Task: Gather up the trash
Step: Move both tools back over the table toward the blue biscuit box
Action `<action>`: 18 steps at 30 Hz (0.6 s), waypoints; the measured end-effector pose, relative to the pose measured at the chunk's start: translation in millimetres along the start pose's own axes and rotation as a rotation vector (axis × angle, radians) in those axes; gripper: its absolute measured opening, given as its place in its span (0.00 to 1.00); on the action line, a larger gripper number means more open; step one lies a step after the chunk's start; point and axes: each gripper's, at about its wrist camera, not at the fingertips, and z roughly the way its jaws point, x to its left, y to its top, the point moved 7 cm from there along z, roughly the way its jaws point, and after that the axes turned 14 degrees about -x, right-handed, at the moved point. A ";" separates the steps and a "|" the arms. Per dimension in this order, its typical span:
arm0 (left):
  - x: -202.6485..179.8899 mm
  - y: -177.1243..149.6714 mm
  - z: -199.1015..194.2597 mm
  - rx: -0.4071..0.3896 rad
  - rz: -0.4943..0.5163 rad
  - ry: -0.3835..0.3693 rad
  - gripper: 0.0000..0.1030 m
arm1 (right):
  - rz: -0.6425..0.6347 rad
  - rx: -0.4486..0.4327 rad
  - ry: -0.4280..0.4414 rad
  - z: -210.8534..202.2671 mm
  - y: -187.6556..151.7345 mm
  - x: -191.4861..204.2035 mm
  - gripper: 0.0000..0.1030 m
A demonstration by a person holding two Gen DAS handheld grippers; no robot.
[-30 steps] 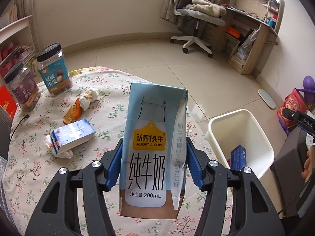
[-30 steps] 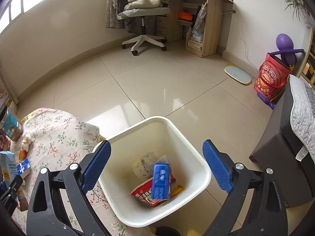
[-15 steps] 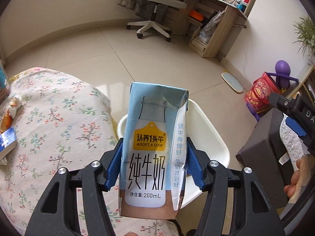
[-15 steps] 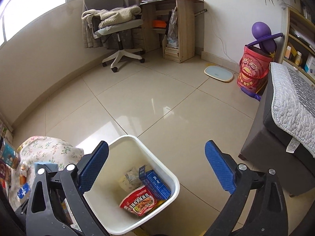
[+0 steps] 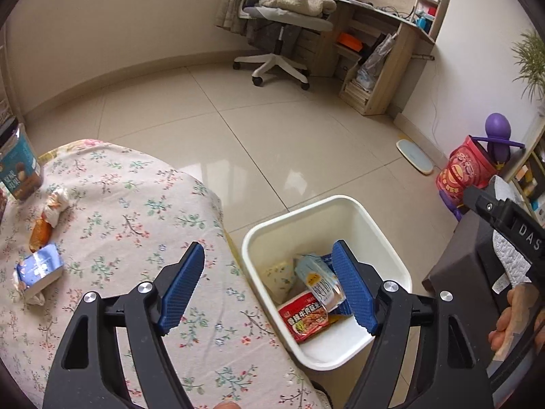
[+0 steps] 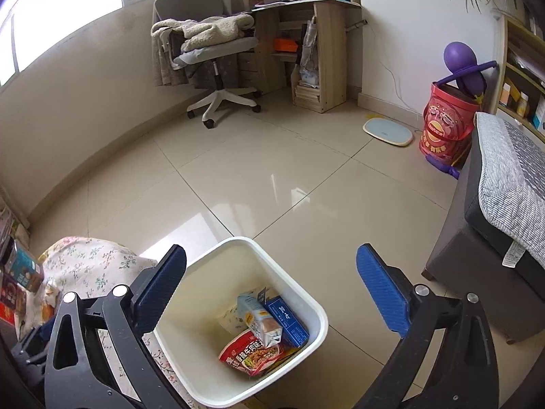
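**Milk carton lies in the bin, both grippers empty**

The milk carton (image 6: 259, 320) lies tilted inside the white bin (image 6: 316, 310), resting on a red noodle packet (image 6: 250, 356) and leaning against a blue box (image 6: 287, 322). A pale wrapper (image 6: 230, 317) sits behind them near the bin's far wall. The bin stands on the tiled floor just beside the table's edge.

The left gripper (image 5: 269, 283) hangs over the table edge and the bin's near rim, its jaws opening with nothing between the pads. The right gripper (image 6: 272, 293) hovers above the bin, jaws spread wide and empty.

On the floral tablecloth (image 5: 136, 211), near the left edge, lie a small blue carton (image 5: 39, 269) and an orange wrapper (image 5: 41, 233), with a crumpled white wrapper (image 5: 58, 201) touching it. A jar (image 5: 18, 167) stands at the far left corner.
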 end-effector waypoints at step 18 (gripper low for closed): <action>128.5 -0.9 -32.2 -0.046 -0.030 0.200 0.75 | -0.267 0.020 0.149 -17.8 -29.5 137.9 0.93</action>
